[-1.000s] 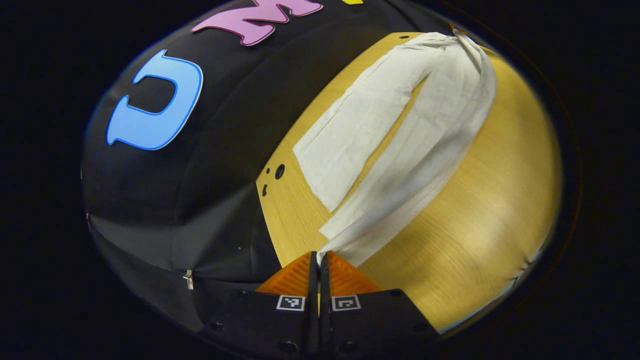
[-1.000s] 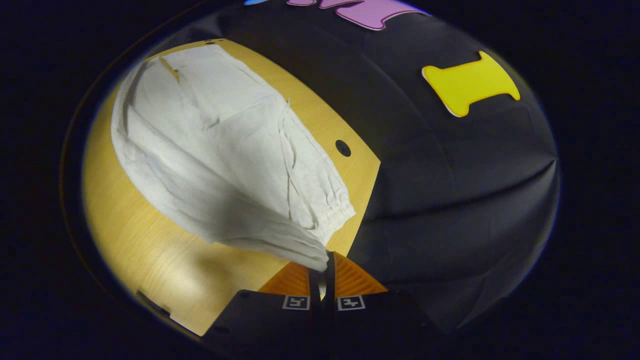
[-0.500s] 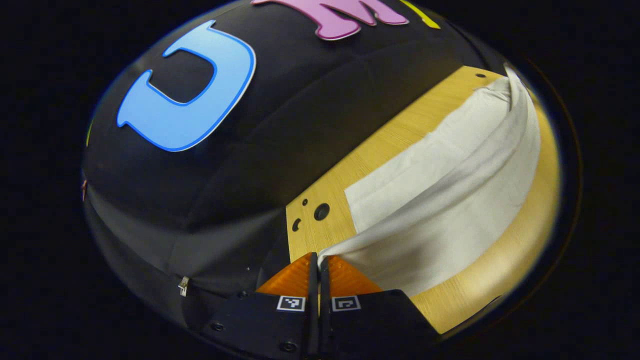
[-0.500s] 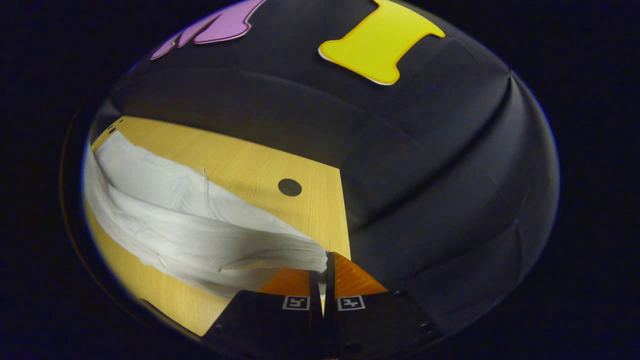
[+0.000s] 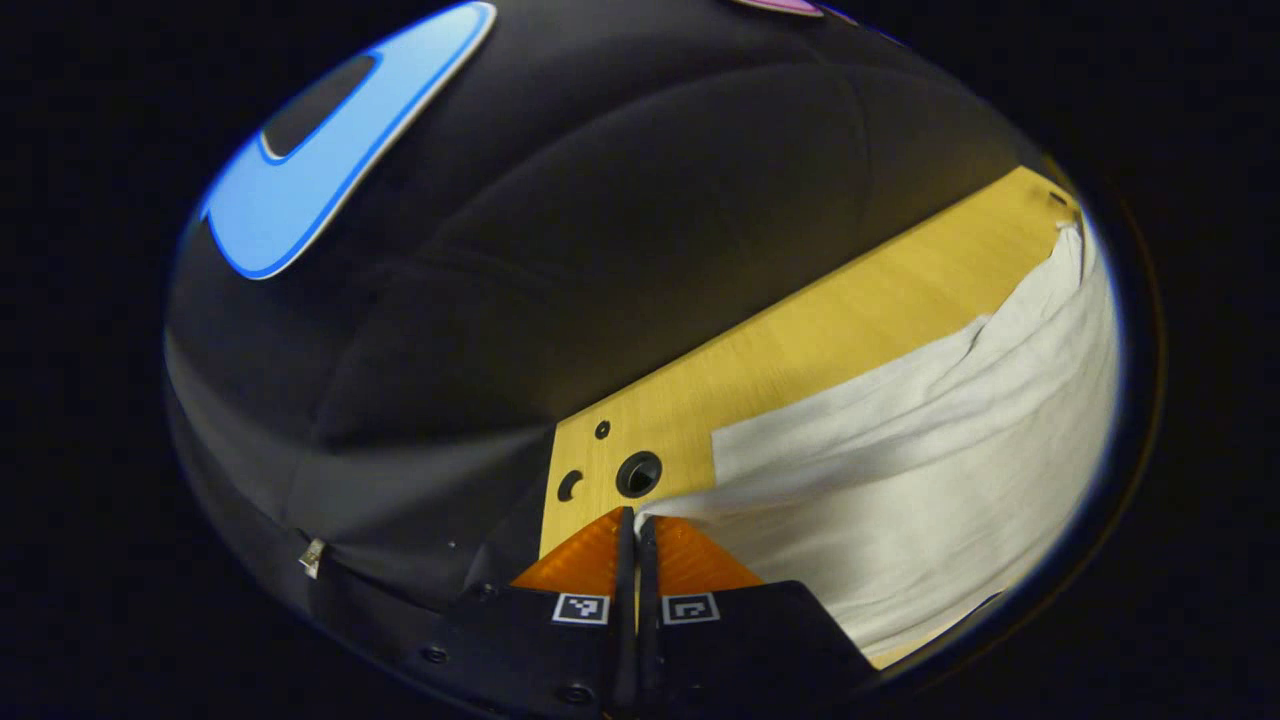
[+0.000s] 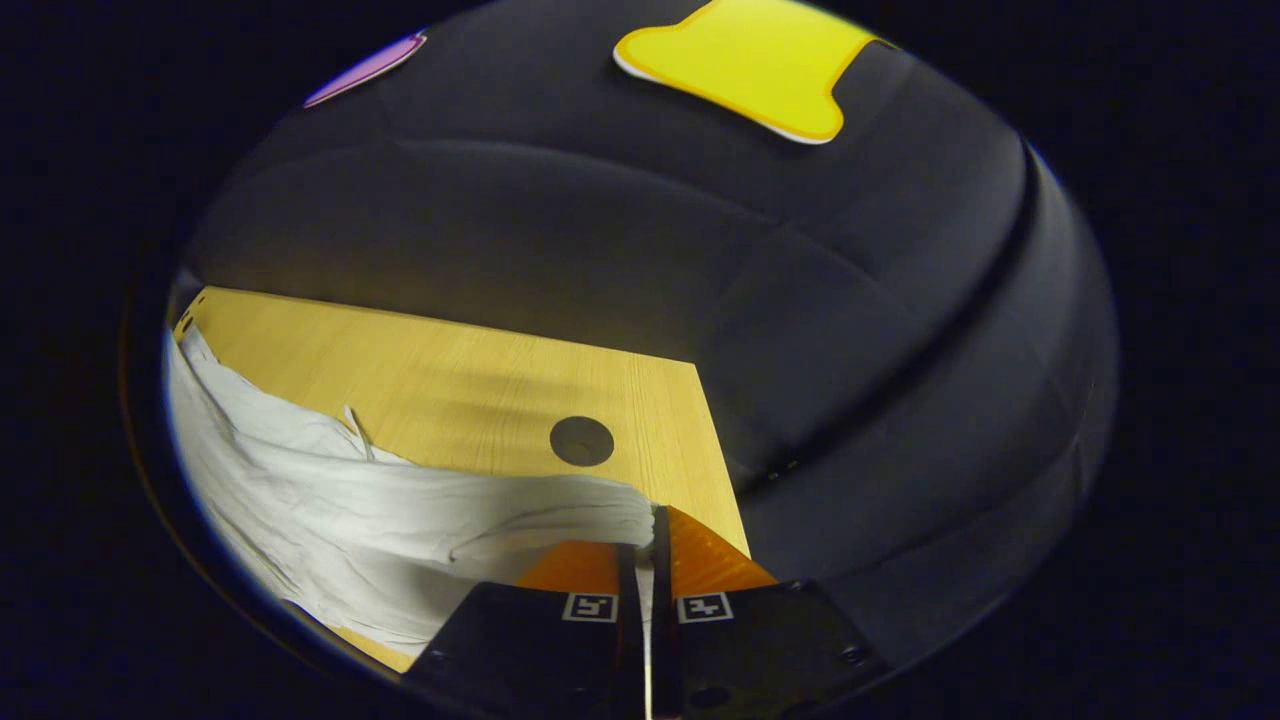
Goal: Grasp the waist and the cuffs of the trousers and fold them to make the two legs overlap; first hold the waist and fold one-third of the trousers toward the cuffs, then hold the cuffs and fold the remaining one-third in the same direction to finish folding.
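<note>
Trousers of white cloth take up the lower right of the left gripper view, spread over the wooden table and running from the bottom centre up toward the right edge of the frame. From my seat I see the left gripper at the bottom centre with its two fingers pressed together, a corner of the white fabric pinched between their tips; the cloth rises from that pinch and drapes off to the right in a long sagging fold. Just above the fingertips, near the table's corner, sit one larger round hole and two smaller ones beside it. Behind the table edge the black cloth wall covers the upper and left part of the frame.

In the right gripper view the trousers lie in the lower left, bunched and wrinkled, stretching from the far left edge of the frame to the bottom centre. I read the right gripper as clamped too: its fingers stand tight together at the bottom centre, and a gathered edge of the fabric ends right between their tips. A thin loose strand of the cloth sticks up at the middle left. One dark round hole marks the table just above the cloth, close to the fingers. I cannot tell from either frame which end is waist and which is cuff.
</note>
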`<state>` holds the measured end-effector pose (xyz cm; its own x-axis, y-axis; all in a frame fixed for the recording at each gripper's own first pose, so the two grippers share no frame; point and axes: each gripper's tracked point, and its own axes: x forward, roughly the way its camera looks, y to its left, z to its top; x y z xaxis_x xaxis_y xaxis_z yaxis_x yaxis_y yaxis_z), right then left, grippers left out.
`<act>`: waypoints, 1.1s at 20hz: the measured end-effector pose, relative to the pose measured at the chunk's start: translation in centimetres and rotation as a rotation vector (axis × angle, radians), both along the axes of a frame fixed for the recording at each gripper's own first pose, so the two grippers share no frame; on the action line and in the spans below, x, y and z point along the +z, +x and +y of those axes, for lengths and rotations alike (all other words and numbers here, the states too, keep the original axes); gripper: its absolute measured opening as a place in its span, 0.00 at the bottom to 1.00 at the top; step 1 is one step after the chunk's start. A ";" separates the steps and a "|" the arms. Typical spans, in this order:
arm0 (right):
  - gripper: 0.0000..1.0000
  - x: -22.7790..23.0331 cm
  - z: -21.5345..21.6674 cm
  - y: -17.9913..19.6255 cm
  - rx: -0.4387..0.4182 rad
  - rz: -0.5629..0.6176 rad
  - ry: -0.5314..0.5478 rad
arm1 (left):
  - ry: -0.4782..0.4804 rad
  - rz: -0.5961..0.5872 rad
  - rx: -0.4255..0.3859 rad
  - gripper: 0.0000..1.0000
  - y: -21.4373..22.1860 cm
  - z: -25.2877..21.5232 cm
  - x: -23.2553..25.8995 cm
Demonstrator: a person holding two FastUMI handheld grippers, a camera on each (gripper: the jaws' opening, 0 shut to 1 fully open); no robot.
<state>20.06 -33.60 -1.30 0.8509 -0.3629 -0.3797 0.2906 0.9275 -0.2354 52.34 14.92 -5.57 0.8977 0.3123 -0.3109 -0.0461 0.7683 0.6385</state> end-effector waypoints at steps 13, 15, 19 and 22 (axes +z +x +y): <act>0.97 -0.3 -1.7 -3.5 -0.105 -0.129 0.261 | -0.407 -0.095 -0.103 0.97 -6.5 -8.1 0.5; 0.98 -0.8 -3.0 -4.5 -0.147 -0.162 0.320 | -0.457 -0.140 -0.116 0.97 -8.9 -9.5 2.3; 0.98 -3.3 -4.7 -5.7 -0.225 -0.161 0.441 | -0.618 -0.220 -0.126 0.97 -12.8 -11.2 4.5; 0.99 -4.8 -5.4 -6.1 -0.273 -0.172 0.532 | -0.675 -0.227 -0.068 0.97 -16.7 -11.2 4.5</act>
<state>14.00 -39.04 -6.11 0.8190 -0.3749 -0.4344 0.5268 0.7913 0.3102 35.69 3.73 -1.08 0.9738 0.0583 -0.2197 -0.0591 0.9982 0.0030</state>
